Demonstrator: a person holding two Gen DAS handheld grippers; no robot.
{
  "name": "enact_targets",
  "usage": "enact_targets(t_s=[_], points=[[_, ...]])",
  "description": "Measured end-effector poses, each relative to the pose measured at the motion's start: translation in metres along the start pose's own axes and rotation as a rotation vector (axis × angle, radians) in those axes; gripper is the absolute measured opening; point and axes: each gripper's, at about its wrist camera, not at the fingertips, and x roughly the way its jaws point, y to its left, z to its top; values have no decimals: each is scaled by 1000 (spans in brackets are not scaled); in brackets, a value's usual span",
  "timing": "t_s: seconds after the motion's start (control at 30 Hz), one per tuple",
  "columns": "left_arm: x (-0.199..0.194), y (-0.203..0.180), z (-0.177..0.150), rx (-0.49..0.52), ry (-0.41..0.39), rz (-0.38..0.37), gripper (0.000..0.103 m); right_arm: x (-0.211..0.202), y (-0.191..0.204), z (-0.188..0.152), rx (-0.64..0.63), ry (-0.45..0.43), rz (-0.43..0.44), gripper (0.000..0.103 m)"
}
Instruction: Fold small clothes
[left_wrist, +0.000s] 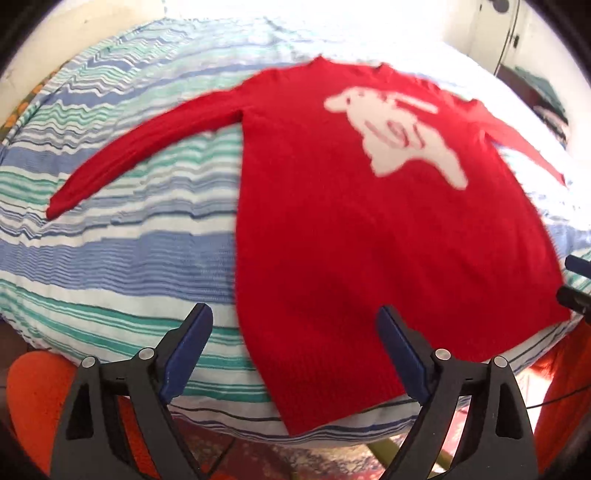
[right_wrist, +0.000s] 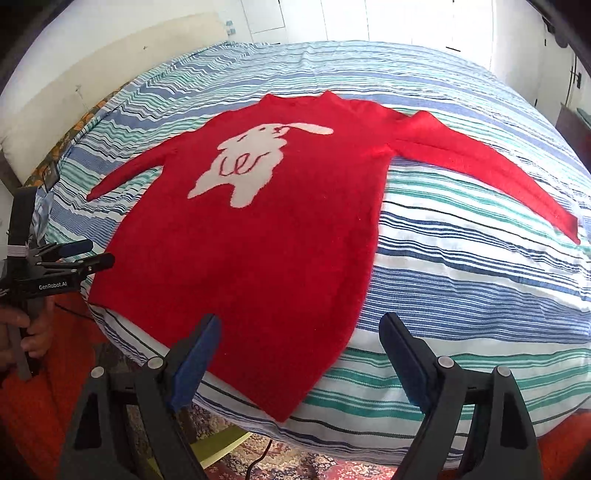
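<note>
lying flat and face up on the striped bed (right_wrist: 461, 258), the red sweater (right_wrist: 258, 240) has its hem at the near edge and its neck toward the far edge, with both sleeves spread out toward the side edges; judged, this is the laid-out starting pose for a fold, since nothing is doubled over yet. white animal motif (right_wrist: 247, 166) sits on the chest, uppermost. left gripper (left_wrist: 295, 354) hovers over the near hem with its jaws wide apart, nothing between the pads, hem corner lying below the gap. right gripper (right_wrist: 299, 358) likewise hangs over the near edge, jaws spread, empty, with the other hem corner under it. judged, one gripper per hem corner suits lifting the bottom edge, or each could go out to a sleeve first; cannot say which. in the right wrist view the left gripper (right_wrist: 79, 254) shows side-on at the bed's left edge, just beside the sweater's hem, a hand (right_wrist: 22, 332) on its grip below. left wrist view is smeared, so knit and motif detail are unreadable there, and the far sleeve end washes out in window glare. floor below the near edge is only partly seen: patterned rug (right_wrist: 295, 461), orange fabric (left_wrist: 33, 398), identity unclear.
</note>
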Motion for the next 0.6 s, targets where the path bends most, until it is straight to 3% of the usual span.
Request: enact_targets(t_s=[0.1, 0.13, 0.23, 0.33, 0.4, 0.5, 0.6], points=[[12, -3, -6, 23, 57, 33, 89, 35, -1, -11, 4, 174, -29, 87], [6, -4, -5, 21, 37, 30, 88, 37, -1, -14, 9, 181, -32, 87], [-12, -5, -2, 8, -40, 27, 90, 16, -3, -8, 16, 95, -15, 87], [-7, -5, -3, 1, -20, 61, 91, -4, -4, -6, 22, -6, -1, 87], [3, -3, -4, -10, 22, 83, 91, 2, -7, -9, 37, 27, 9, 87], [8, 3, -5, -31, 40, 74, 91, 34, -13, -20, 55, 173, -11, 87], [10, 6, -4, -33, 39, 77, 91, 36, -15, -18, 61, 160, 9, 93]])
